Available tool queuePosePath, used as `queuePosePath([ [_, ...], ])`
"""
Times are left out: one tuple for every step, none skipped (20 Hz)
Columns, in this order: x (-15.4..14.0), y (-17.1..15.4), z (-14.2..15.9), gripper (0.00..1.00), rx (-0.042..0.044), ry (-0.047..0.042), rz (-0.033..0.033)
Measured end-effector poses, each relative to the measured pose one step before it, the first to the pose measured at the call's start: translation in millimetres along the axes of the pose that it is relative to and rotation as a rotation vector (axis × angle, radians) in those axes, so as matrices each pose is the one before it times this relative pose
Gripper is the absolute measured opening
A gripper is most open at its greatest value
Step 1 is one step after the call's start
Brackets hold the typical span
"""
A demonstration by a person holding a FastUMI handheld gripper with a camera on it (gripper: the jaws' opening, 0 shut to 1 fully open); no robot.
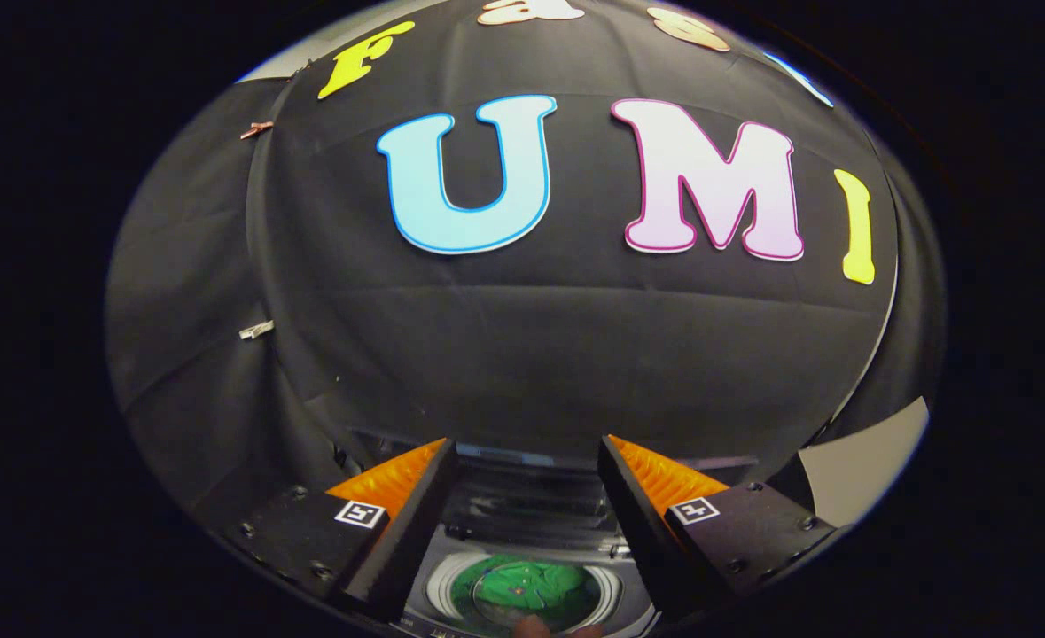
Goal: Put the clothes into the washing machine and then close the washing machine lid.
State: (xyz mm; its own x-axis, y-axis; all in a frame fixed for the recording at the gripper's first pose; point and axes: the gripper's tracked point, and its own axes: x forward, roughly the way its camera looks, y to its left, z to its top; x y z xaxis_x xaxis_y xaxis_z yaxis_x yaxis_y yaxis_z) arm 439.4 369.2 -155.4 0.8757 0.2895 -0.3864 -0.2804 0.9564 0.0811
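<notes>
Your gripper [526, 483] hangs spread wide, holding nothing, above the washing machine [522, 567]. Green clothes [531, 587] lie in its drum, lid [522, 505] raised beyond your fingers. No readable labels.

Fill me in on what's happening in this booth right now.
A person holds the gripper above a top-loading washing machine. Its fingers are spread apart and hold nothing. Green clothes already lie in the drum below, seen between the fingers. The lid looks raised at the back, not yet closed.
</notes>
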Motion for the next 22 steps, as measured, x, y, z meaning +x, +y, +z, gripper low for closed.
queuePosePath([
  [8.3, -4.26, 5.17, 1.0, -0.00521, -0.02841, -0.01192],
  [6.86, -4.56, 5.53, 1.0, -0.00497, -0.02879, -0.01503],
  [11.52, -3.01, 1.85, 1.0, 0.00108, -0.02114, -0.01148],
  [9.06, -1.01, -4.19, 1.0, 0.01153, -0.00518, -0.00357],
  [9.61, -3.31, -6.6, 1.0, 0.01985, 0.00474, -0.00567],
  [6.86, -0.01, -4.77, 1.0, 0.0235, -0.00057, 0.00616],
  [8.81, -2.7, -5.71, 1.0, 0.01889, 0.0099, -0.0097],
  [7.8, -6.0, -11.54, 1.0, 0.00554, 0.03141, -0.01927],
  [7.09, -6.83, -17.83, 1.0, 0.00018, 0.05535, -0.01427],
  [3.05, -2.1, 14.73, 1.0, -0.06041, -0.0425, -0.00339],
  [-1.76, 3.83, -13.05, 1.0, 0.0089, 0.00844, -0.00013],
  [-2.85, -0.78, -2.33, 1.0, 0.00519, 0.02654, 0.00969],
  [-1.09, 0.35, -5.04, 1.0, 0.00102, 0.04257, 0.00648],
  [-2.01, -0.58, -3.23, 1.0, 0.00519, 0.03406, 0.00469],
  [0.87, 0.96, -3.06, 1.0, -0.00026, 0.01242, 0.00543],
  [1.13, -0.09, 1.31, 1.0, -0.00067, -0.00834, 0.0007],
  [-1.04, 0.22, 1.96, 1.0, -0.00267, -0.01917, -0.00075],
  [-3.32, 0.15, 2.98, 1.0, -0.00337, -0.02583, -0.00002],
  [-4.34, 0.77, 0.1, 1.0, -0.00425, -0.02068, 0.00165],
  [-3.26, 0.42, -2.2, 1.0, -0.00247, -0.0063, 0.00307],
  [-3.05, 1.08, -2.54, 1.0, -0.00196, 0.00248, 0.00387],
  [-2.74, 1.03, -1.45, 1.0, -0.00202, 0.00876, 0.00483],
])
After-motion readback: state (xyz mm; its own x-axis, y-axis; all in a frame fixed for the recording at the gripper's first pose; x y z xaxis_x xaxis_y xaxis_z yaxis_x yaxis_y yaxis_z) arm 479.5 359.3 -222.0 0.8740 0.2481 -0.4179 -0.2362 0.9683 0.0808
